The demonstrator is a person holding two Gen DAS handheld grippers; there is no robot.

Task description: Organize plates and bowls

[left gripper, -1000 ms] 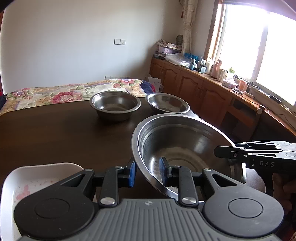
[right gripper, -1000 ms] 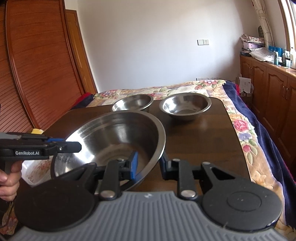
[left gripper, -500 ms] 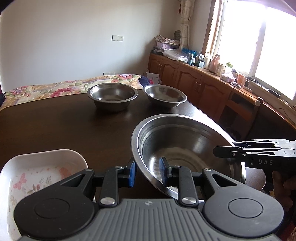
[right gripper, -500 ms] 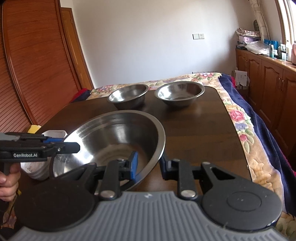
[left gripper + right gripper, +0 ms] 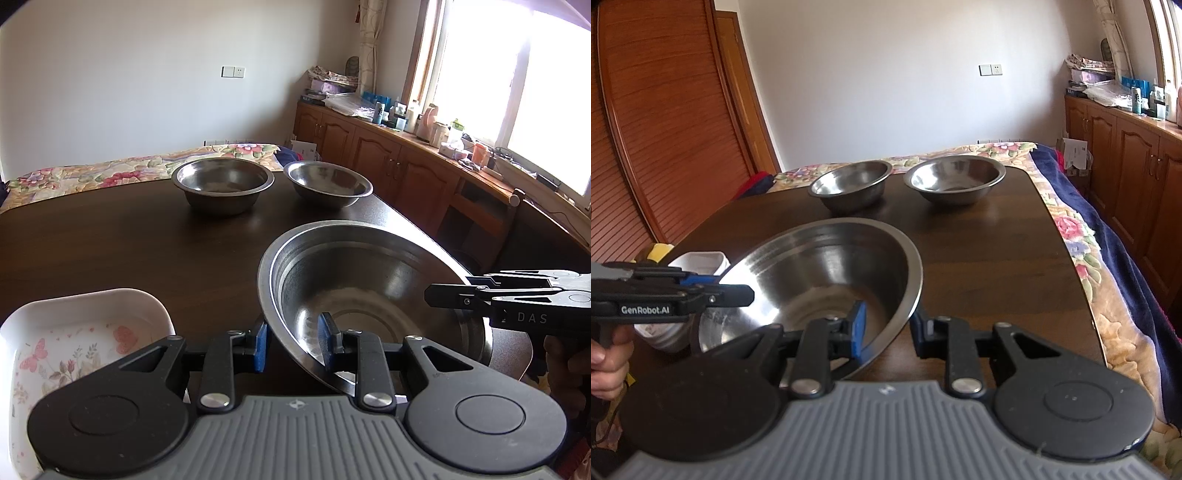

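Both grippers, left gripper (image 5: 291,341) and right gripper (image 5: 886,328), hold the big bowl (image 5: 369,288) by opposite rims, two small bowls (image 5: 223,184) at the desk's far edge.

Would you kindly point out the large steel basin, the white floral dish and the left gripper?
large steel basin (image 5: 369,280): left wrist view, inner wall.
white floral dish (image 5: 74,347): left wrist view, printed inside.
left gripper (image 5: 291,343): left wrist view, midway between the fingertips.

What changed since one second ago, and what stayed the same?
The left gripper, the right gripper and the large steel bowl they clamp shifted slightly together: table things sit a bit higher in both views. The grip on the rim is unchanged; the two small bowls did not move.
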